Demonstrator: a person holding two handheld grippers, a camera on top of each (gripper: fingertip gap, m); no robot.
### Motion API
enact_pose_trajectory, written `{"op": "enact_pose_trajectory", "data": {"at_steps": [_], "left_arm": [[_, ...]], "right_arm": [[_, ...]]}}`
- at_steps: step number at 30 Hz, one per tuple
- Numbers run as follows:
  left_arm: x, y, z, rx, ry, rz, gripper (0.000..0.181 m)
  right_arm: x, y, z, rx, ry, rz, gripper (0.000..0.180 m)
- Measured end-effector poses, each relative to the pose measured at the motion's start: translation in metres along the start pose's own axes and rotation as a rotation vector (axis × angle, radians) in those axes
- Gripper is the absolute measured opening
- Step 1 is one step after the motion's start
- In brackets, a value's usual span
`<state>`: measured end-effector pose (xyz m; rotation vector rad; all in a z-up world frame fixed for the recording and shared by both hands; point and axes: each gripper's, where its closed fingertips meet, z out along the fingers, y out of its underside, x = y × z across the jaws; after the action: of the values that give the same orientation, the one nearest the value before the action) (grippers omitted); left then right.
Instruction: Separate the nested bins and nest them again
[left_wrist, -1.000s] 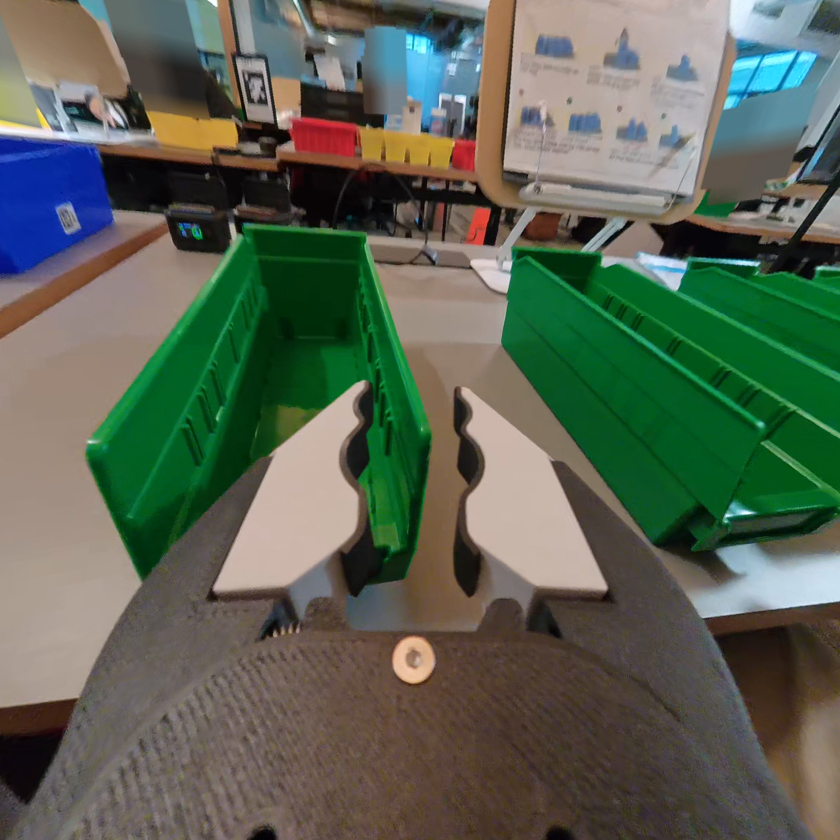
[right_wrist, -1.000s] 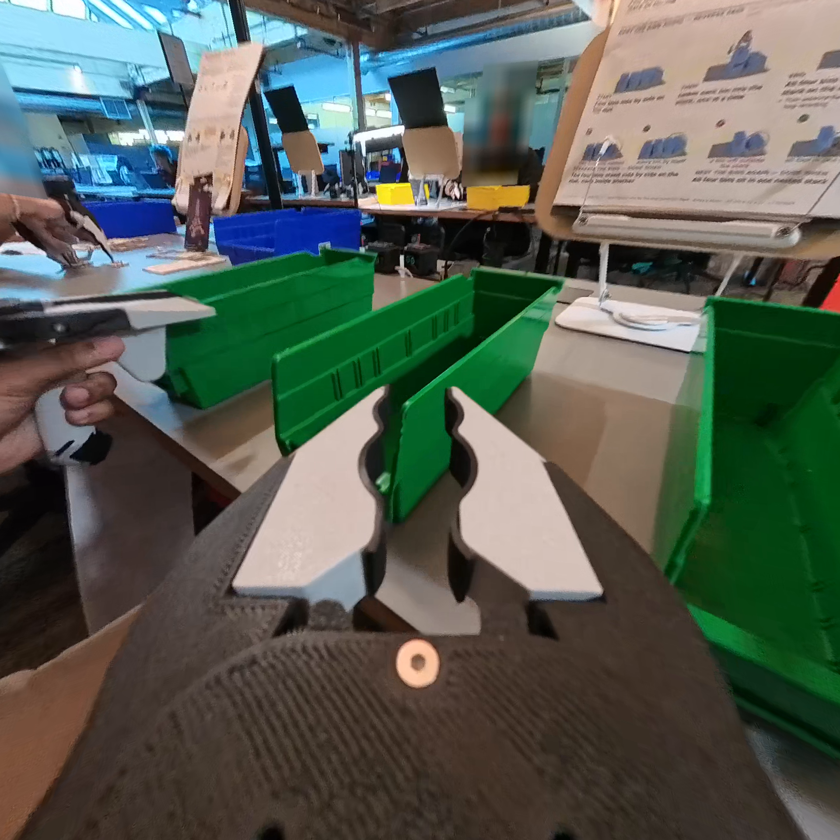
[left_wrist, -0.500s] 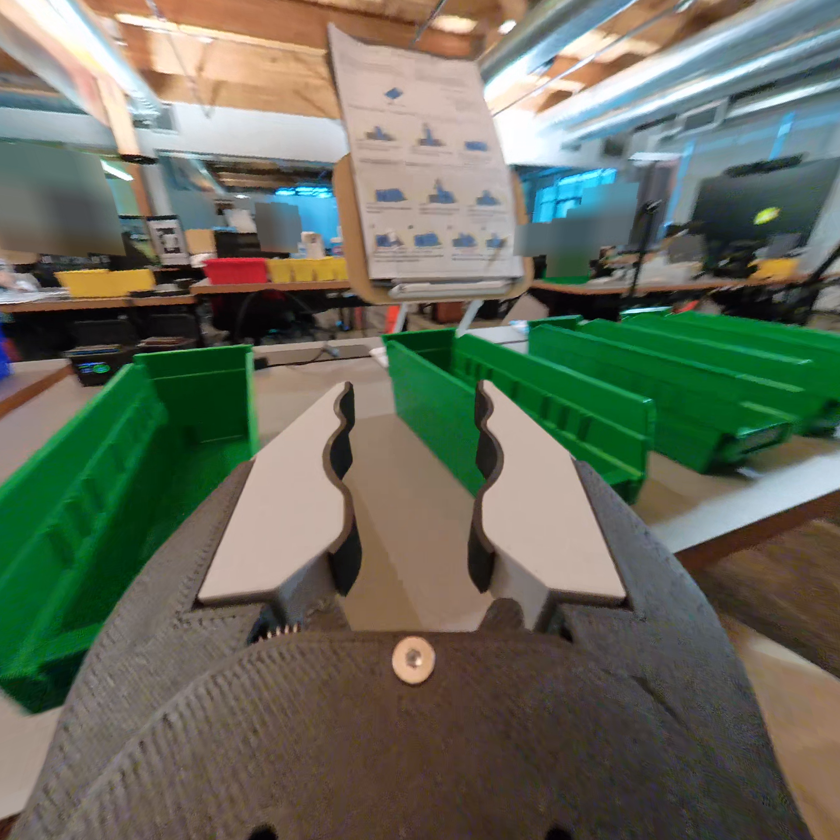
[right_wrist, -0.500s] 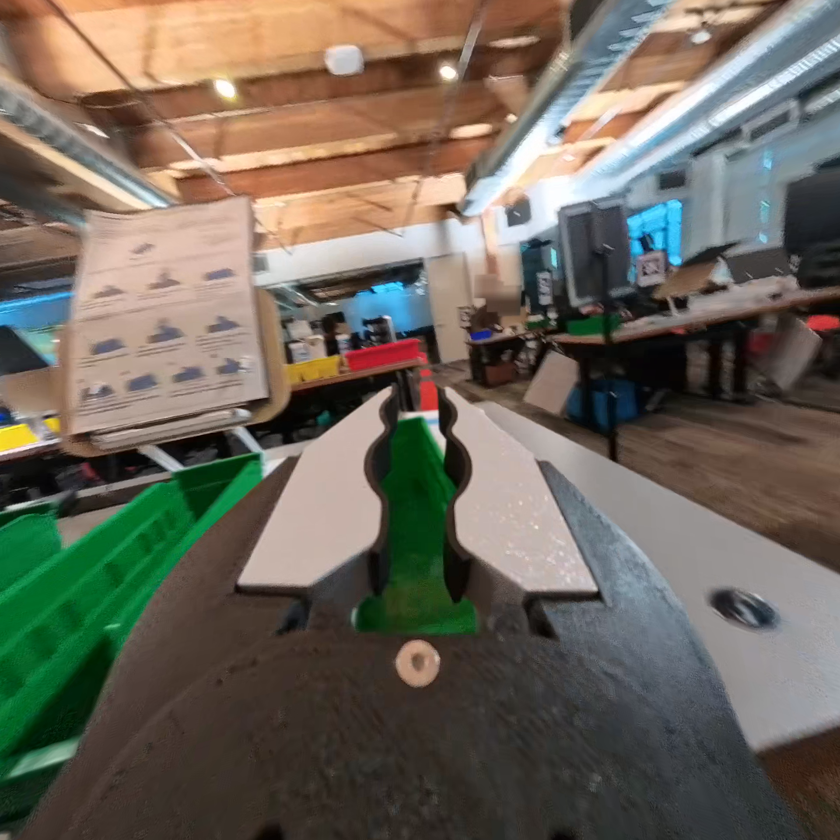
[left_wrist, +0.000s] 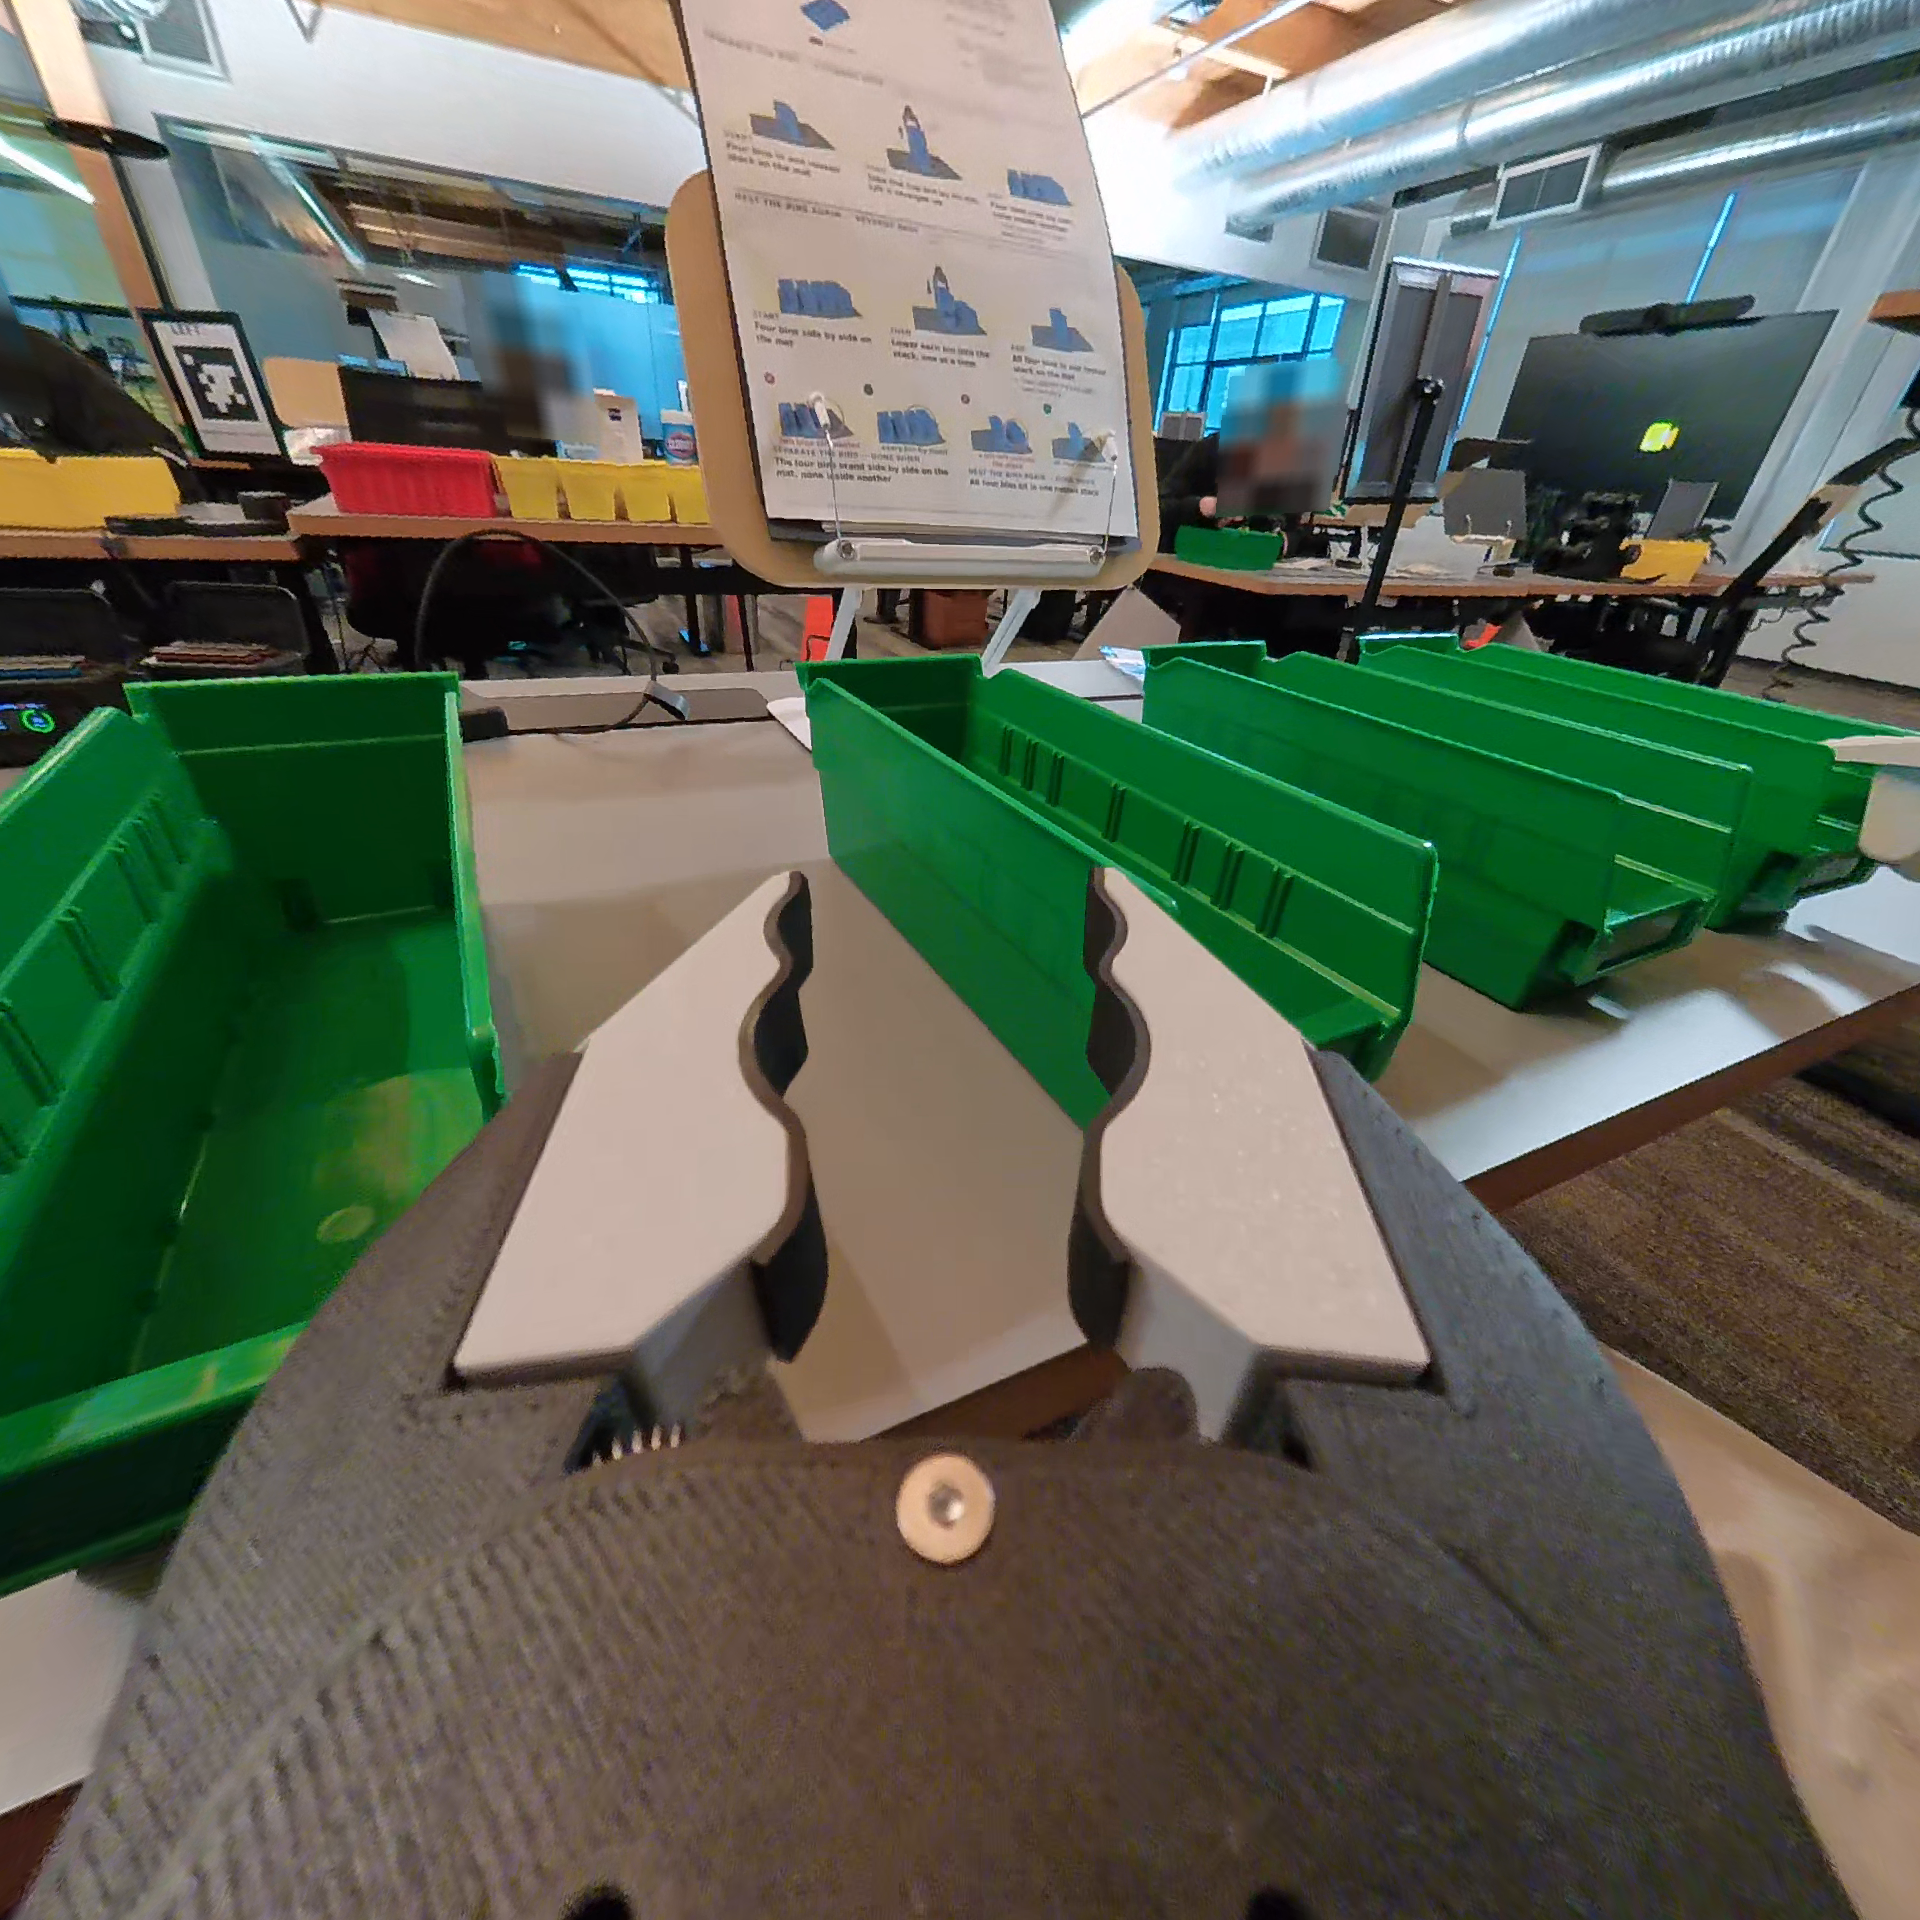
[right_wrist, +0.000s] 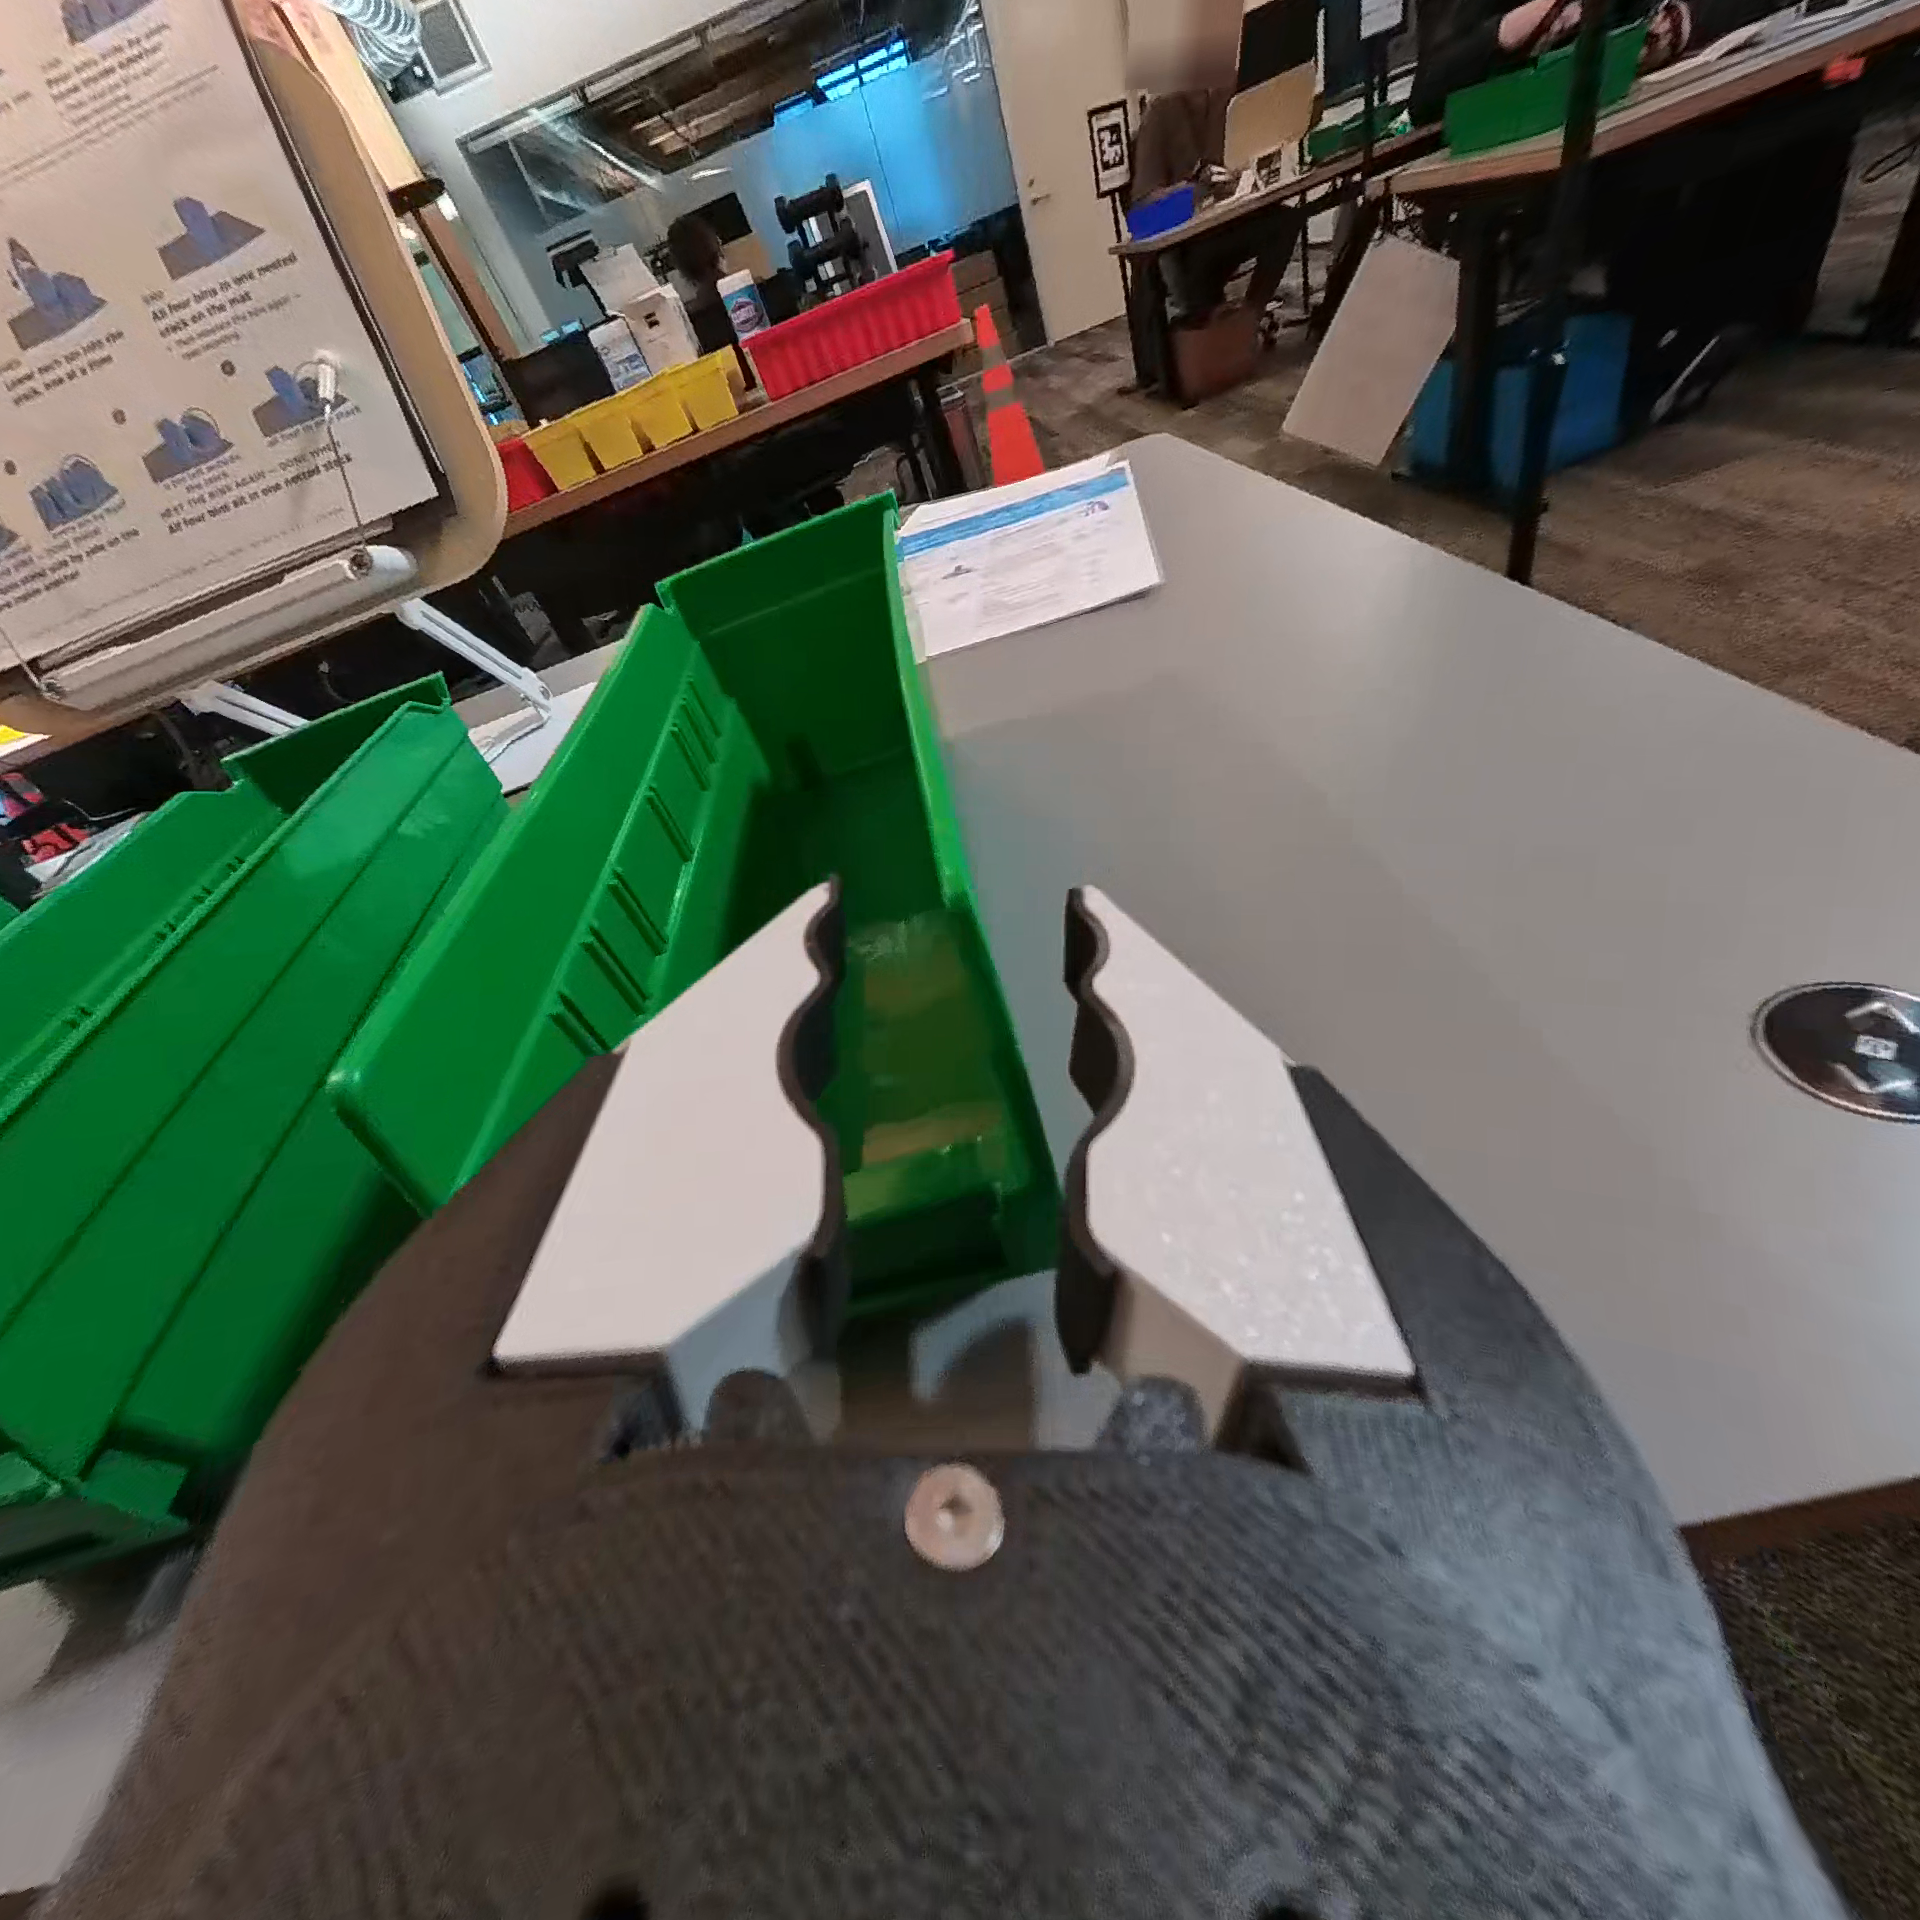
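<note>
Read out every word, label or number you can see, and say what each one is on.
I won't repeat the wording, only what carries it.
Instruction sheet on the clipboard: printed captions under blue drawings.
Black-and-white marker sign, far left: a short word on top.
Paper on the table, by a bin's far end: too small to read.
Green bins: no writing visible.

A grey table (left_wrist: 644, 831) with a brown edge carries four long green bins side by side, each apart from the next: the leftmost bin (left_wrist: 239, 997), a second bin (left_wrist: 1091, 862), a third bin (left_wrist: 1455, 821) and the rightmost bin (right_wrist: 790, 831). Near the far edge lie a printed sheet (right_wrist: 1029, 551) and the white foot (right_wrist: 509, 727) of the clipboard stand. A round metal insert (right_wrist: 1849, 1049) sits flush in the top.
</note>
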<state>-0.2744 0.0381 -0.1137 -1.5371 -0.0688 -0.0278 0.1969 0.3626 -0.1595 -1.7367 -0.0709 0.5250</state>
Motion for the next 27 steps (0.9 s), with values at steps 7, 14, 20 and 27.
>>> {"op": "enact_pose_trajectory", "data": {"at_steps": [7, 14, 20, 27], "left_arm": [[-0.003, 0.007, 0.002, -0.037, -0.001, -0.047, 0.052], [-0.002, 0.011, 0.003, -0.054, 0.005, -0.048, 0.052], [-0.003, 0.013, 0.004, -0.063, 0.009, -0.069, 0.052], [-0.007, 0.008, 0.001, -0.036, -0.017, -0.049, 0.046]], "right_arm": [[-0.002, 0.0, 0.0, 0.005, 0.022, -0.022, 0.04], [0.0, 0.006, 0.002, -0.016, 0.021, -0.015, 0.04], [0.0, 0.009, 0.002, -0.026, 0.007, 0.019, 0.033], [0.003, 0.008, 0.0, -0.024, 0.046, -0.022, 0.017]]}}
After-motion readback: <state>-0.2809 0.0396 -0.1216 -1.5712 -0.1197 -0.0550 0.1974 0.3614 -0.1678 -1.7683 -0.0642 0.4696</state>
